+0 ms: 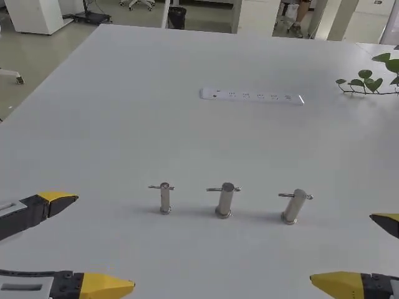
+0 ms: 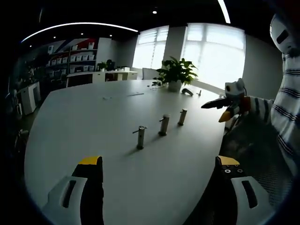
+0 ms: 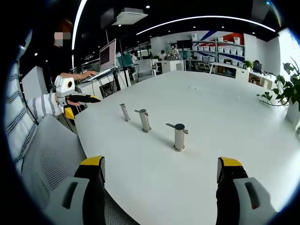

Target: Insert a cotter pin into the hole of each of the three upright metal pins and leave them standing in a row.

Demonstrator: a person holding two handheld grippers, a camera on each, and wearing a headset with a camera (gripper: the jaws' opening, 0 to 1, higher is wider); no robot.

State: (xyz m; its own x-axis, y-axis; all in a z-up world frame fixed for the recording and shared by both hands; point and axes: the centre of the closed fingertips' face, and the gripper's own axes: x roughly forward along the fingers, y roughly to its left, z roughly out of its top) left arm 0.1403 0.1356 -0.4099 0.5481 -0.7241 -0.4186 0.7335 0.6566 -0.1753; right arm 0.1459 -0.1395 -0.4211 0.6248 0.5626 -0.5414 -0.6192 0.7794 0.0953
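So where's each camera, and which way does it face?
Head view: on the person's head, facing down at three metal pins; left tool, right tool show.
Left gripper view: on left tool, facing the row's end; jaws, striped sleeve show.
Right gripper view: on right tool, facing the opposite end; jaws, other sleeve show.
Shared: the pins.

Obstacles before you: three upright pins [image 1: 225, 200] in a row, open gaps between them; power strip [image 1: 252, 96] well beyond; bare tabletop [image 1: 112, 137] around.
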